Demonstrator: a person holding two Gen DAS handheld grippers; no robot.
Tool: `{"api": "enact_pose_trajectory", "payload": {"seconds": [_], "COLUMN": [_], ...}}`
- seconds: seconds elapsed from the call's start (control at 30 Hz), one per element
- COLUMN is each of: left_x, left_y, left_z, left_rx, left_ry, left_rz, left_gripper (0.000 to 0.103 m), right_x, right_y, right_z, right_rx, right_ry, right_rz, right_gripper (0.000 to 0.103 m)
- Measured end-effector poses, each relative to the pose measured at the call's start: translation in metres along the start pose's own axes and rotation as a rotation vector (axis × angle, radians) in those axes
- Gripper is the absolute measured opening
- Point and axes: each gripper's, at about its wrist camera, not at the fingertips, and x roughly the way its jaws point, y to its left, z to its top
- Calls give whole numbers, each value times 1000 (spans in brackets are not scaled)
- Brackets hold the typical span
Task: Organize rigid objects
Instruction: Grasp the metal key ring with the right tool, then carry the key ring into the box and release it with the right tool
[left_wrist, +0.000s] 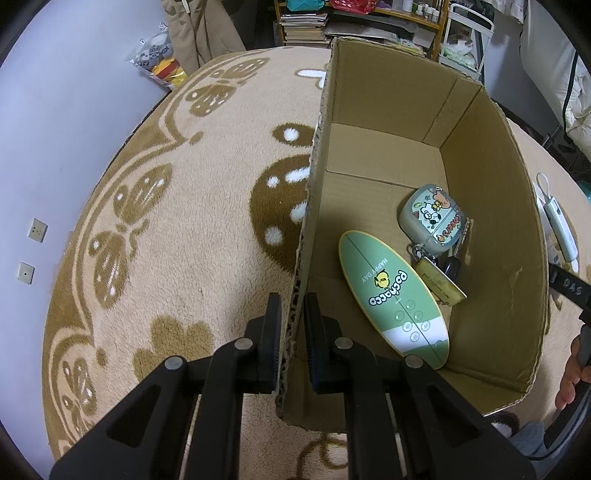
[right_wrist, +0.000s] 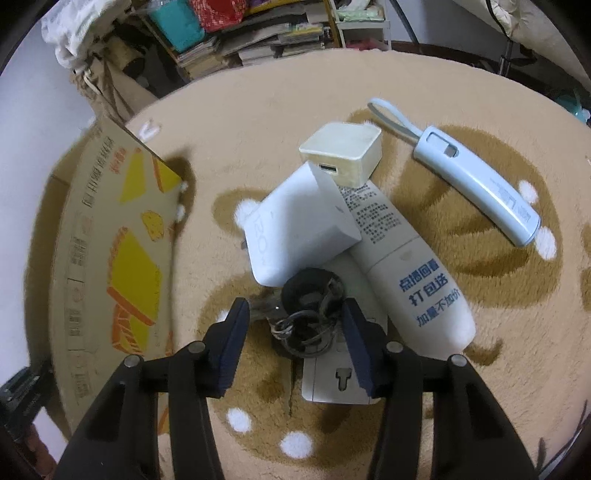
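Note:
My left gripper (left_wrist: 291, 306) is shut on the near left wall of an open cardboard box (left_wrist: 491, 229). Inside the box lie a green oval board (left_wrist: 391, 291), a cartoon-printed case (left_wrist: 432, 218) and a gold tag (left_wrist: 439, 288). On the rug beside the box, my right gripper (right_wrist: 295, 317) points down over a black key fob with a wire ring (right_wrist: 306, 295). Its jaws straddle the fob; the right pad is at the ring and a gap shows at the left pad. The fob rests on a pile: white charger (right_wrist: 295, 236), cream cube plug (right_wrist: 343, 151), white tube (right_wrist: 413, 280) and white socket block (right_wrist: 332, 384).
A pale blue stick device with a strap (right_wrist: 480, 188) lies on the rug right of the pile. The box's printed outer side (right_wrist: 110, 258) stands left of the right gripper. Shelves of books and bags line the far edge of the round beige rug (left_wrist: 184, 221). A hand (left_wrist: 572, 373) shows at the right.

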Motion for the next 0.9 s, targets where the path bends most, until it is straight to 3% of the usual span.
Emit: {"api": "enact_pose_trajectory", "payload": {"seconds": [0.03,0.1,0.47,0.7,0.9], "left_x": [0,0,0,0,0], "left_y": [0,1,2,2,3], "left_z": [0,0,1,1,1], "left_rx": [-1,-5,-7,-8,-6], "left_ry": [1,2,4,4,3], "left_rz": [-2,-5,-7,-8,-6], "left_gripper": [12,12,12,12,12], "right_x": [0,1,-10,-27,-50], "right_y": [3,8,15,19,27], "right_z": [0,-1,-18,-26,-21], "right_rx": [-20,-57,-78,-47,-60], "right_ry": [-2,-2,-60,-103,-146], "right_rz": [-39,-75,-93,-3,24], "right_gripper": [37,35,29,29,29]}}
